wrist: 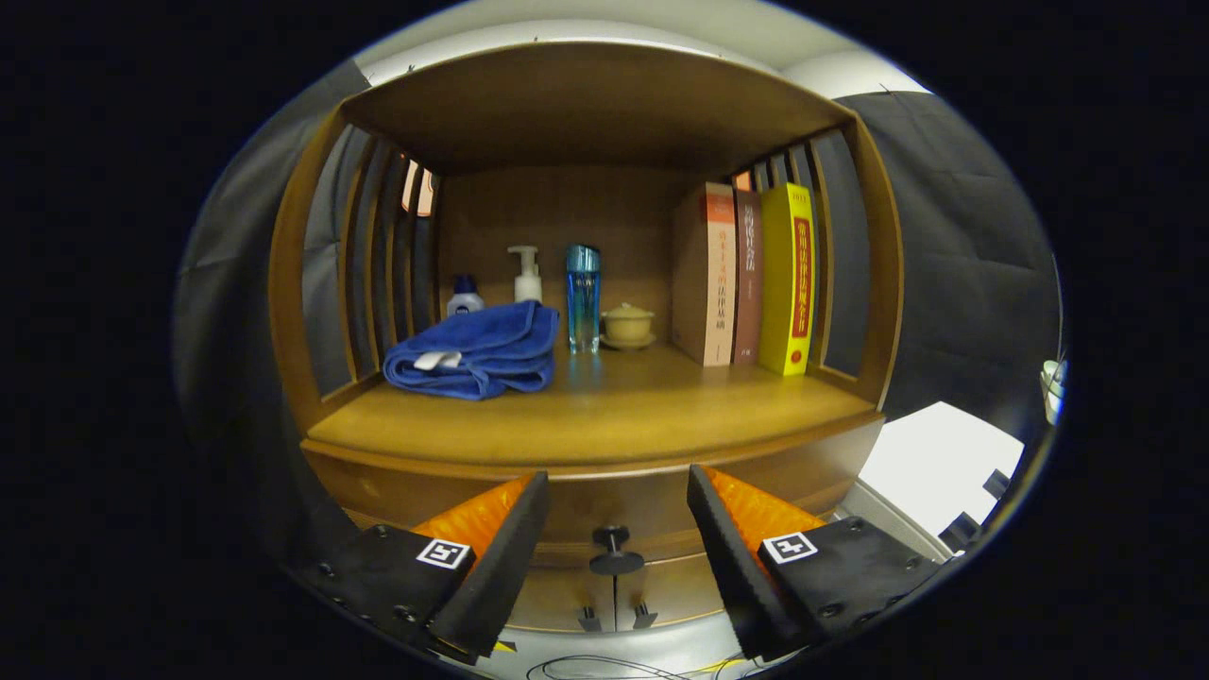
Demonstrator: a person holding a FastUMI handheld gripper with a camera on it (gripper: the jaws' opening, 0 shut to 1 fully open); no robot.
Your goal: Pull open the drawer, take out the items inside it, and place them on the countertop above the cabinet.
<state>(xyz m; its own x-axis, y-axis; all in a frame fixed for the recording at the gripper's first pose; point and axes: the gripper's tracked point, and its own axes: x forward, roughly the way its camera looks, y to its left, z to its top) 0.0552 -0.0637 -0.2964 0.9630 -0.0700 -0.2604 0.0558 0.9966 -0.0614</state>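
A wooden cabinet stands ahead of me. Its drawer (604, 510) sits closed under the countertop (604, 420), with a small dark knob (613, 548) at the middle of its front. My gripper (619, 486) is open, its two fingers spread to either side of the knob and a short way in front of it, touching nothing. The drawer's contents are hidden.
On the countertop lie a folded blue towel (477, 354), a small bottle (464, 296), a pump bottle (526, 274), a tall blue bottle (583, 297), a lidded cup (627, 326) and three upright books (746, 279). Two lower doors (614, 590) sit under the drawer.
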